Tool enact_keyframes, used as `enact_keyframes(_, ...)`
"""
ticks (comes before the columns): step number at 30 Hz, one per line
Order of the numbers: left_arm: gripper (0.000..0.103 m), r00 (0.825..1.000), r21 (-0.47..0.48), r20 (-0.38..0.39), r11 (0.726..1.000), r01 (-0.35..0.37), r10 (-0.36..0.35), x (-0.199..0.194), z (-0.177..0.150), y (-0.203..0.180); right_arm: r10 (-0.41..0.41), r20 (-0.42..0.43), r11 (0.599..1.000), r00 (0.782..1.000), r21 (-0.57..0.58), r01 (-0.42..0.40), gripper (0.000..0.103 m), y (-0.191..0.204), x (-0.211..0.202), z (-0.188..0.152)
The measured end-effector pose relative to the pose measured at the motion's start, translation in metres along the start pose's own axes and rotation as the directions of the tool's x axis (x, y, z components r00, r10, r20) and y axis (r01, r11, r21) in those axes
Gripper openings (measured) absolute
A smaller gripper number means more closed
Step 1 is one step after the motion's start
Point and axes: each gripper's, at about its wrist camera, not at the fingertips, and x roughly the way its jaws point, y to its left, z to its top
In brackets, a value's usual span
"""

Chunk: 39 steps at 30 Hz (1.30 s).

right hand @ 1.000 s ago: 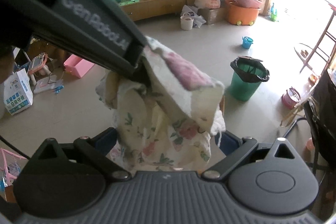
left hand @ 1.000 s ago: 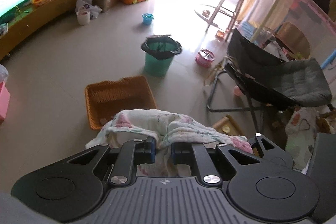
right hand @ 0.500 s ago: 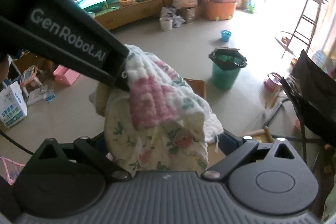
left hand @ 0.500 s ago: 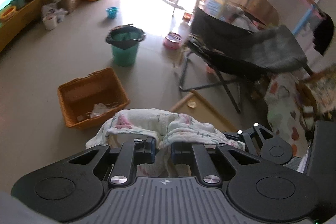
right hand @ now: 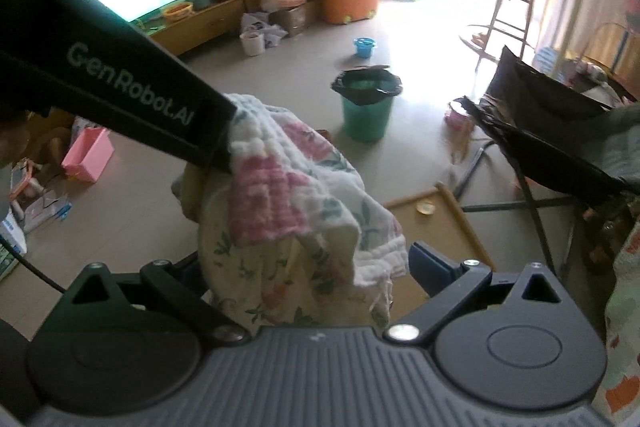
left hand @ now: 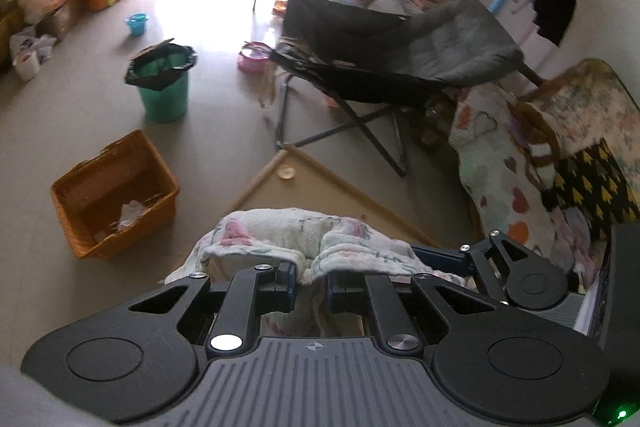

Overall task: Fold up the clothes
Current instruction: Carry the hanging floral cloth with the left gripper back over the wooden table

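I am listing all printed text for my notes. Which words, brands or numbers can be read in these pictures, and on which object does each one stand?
"GenRobot.AI": white letters on the side of the left gripper, seen in the right wrist view, where it is shut on the floral cloth.
The print on the white box at the left edge of that view is too small to read.
Left wrist view: no readable text.

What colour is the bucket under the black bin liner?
The bucket is teal green, clearest in the right wrist view.

floor (left hand: 80,115) | wicker basket (left hand: 114,193) | green bin (left hand: 162,83) | folding chair (left hand: 384,67)
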Motion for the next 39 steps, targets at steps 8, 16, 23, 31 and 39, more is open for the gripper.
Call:
enact_keyframes(8, 0.013, 0.997, 0.080, -0.053, 0.995, 0.057, -0.053, 0.028, 0.004, -0.027, -0.064, -0.021, 0.994, 0.998, 0.092, 0.065, 0.100, -0.028, -0.007, -0.023)
enact_keyframes(16, 0.013, 0.991, 0.144, -0.102, 0.985, 0.098, -0.083, 0.057, 0.012, -0.041, -0.101, -0.055, 0.980, 0.993, 0.168, 0.109, 0.100, -0.044, -0.004, -0.037)
enact_keyframes(23, 0.013, 0.987, 0.161, -0.133, 0.981, 0.110, -0.089, 0.084, 0.019, -0.045, -0.127, -0.101, 0.968, 0.987, 0.203, 0.146, 0.100, -0.051, 0.000, -0.049)
enact_keyframes(31, 0.013, 0.983, 0.182, -0.157, 0.976, 0.121, -0.093, 0.112, 0.027, -0.047, -0.159, -0.144, 0.951, 0.977, 0.242, 0.190, 0.100, -0.060, 0.009, -0.057)
enact_keyframes(39, 0.013, 0.984, 0.205, -0.160, 0.972, 0.117, -0.084, 0.138, 0.040, -0.048, -0.194, -0.174, 0.932, 0.965, 0.274, 0.237, 0.100, -0.069, 0.019, -0.059)
